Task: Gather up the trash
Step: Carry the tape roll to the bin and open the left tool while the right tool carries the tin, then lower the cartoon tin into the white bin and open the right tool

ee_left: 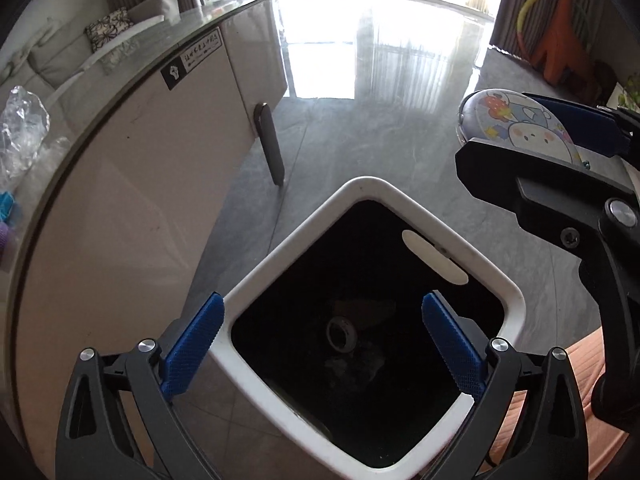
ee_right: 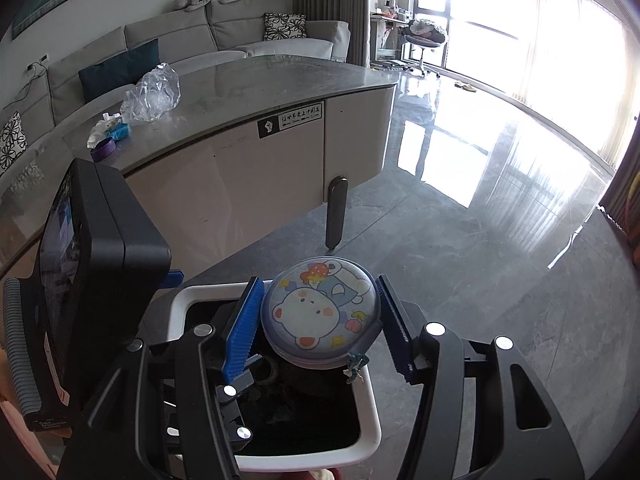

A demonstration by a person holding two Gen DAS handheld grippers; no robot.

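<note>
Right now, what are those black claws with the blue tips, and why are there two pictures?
They are grippers, tongs that a person holds, one in each hand. Each carries a small camera looking along its two fingers, so you get one picture from each hand.

The left wrist picture looks down into a white square bin with a dark inside. The left gripper is open and empty above it.

In the right wrist picture, the right gripper holds a round flat case with a cartoon bear on it between its blue pads, above that bin.

Behind is a grey stone-topped counter. On it lie a crumpled clear plastic bag, a white tissue with something blue and a purple ring.
</note>
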